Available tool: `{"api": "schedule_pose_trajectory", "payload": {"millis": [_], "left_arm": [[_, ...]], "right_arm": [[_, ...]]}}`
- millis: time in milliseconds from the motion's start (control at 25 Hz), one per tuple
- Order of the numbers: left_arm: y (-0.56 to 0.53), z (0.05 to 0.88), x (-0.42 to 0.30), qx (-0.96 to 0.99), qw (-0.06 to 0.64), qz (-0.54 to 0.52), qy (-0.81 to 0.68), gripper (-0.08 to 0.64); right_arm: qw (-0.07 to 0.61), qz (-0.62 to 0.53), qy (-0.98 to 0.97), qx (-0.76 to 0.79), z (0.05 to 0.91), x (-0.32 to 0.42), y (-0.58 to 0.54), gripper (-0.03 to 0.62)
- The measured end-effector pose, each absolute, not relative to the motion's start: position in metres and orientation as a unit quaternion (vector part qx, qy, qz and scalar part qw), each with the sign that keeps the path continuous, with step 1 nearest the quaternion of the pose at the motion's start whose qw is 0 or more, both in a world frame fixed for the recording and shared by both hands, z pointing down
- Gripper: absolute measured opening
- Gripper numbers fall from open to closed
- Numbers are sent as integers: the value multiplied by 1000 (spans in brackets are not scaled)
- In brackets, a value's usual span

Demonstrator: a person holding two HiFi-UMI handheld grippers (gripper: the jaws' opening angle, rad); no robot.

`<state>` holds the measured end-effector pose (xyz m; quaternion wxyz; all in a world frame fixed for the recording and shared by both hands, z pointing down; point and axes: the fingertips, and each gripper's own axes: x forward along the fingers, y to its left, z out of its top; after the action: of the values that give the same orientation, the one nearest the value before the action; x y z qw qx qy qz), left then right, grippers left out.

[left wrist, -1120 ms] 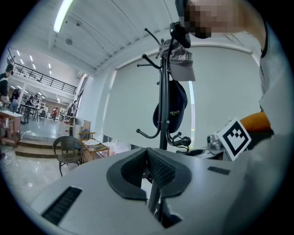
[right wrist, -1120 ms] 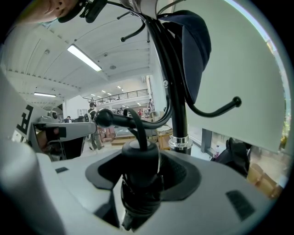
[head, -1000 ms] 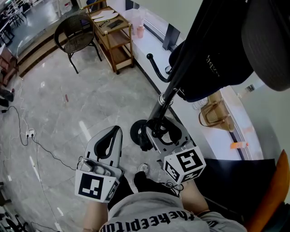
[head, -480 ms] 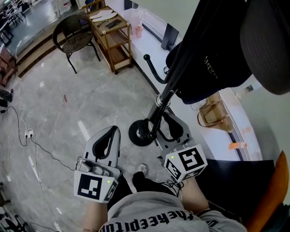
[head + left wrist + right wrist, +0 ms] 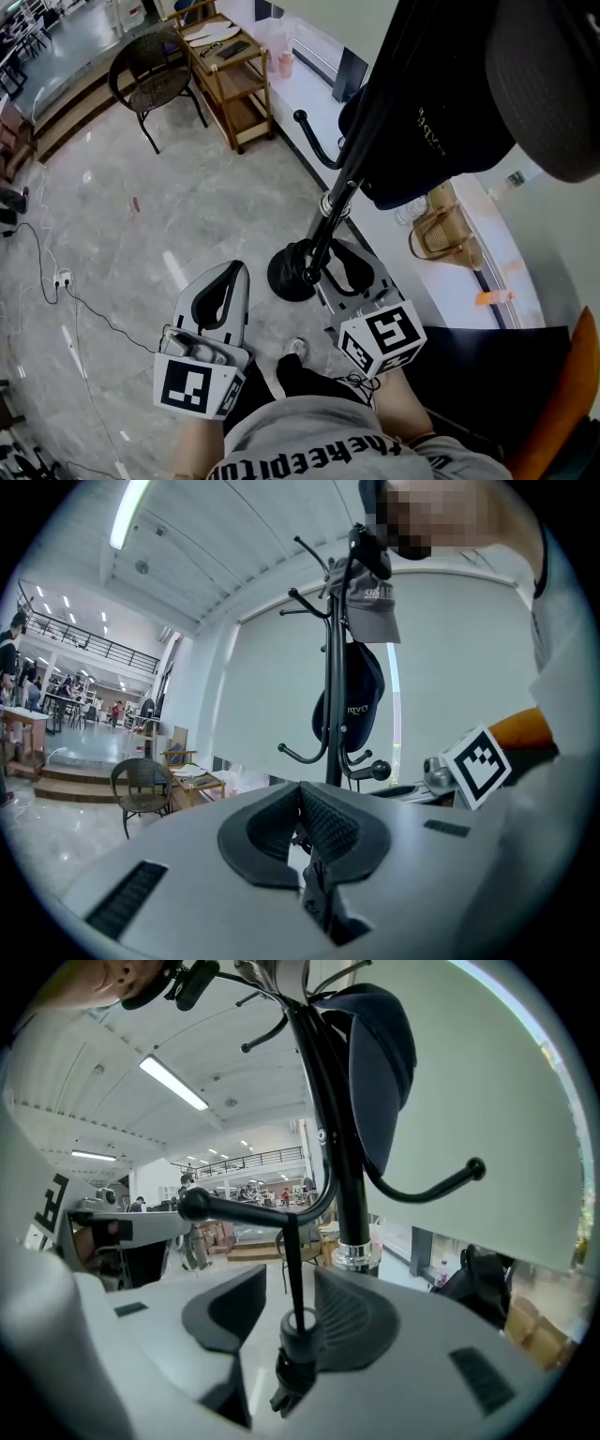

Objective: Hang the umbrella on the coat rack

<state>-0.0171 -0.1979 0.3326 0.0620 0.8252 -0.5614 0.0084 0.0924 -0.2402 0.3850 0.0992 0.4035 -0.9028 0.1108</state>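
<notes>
Two grippers, hand-held, over a grey floor.

1. The left gripper: jaws pressed together, nothing between them; well apart from the rack.
2. The right gripper: jaws partly apart, having just been closing; the umbrella stands between them, its round collar just beside the right-hand pad and clear of the left-hand one; neither pad presses on it.
3. The umbrella: black, folded; a thin strap runs up from it to a ball-tipped hook; seemingly hanging by that strap, though its lower body is out of frame.
4. The rack: black pole with a silver ring; round base on the floor just ahead of the right gripper; a navy cap hangs higher up.
5. Background: a wicker chair; a wooden cart beside it.
</notes>
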Motion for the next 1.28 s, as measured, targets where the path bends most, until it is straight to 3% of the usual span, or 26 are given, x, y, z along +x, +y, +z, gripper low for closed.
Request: {"api": "schedule_pose_trajectory", "payload": {"millis": [440,640,1280], "left_arm": [[-189,331,-17,829,58,6,-556,15],[-190,329,-16,839,55,5,-541,15],[-190,310,-17,897,44,-4,-440,15]], "right_arm": [[101,104,-902,406,382,91,-228,93],[102,104,-893,425,381,93,-224,17],[77,104,-854,503,357,89,-192,11]]}}
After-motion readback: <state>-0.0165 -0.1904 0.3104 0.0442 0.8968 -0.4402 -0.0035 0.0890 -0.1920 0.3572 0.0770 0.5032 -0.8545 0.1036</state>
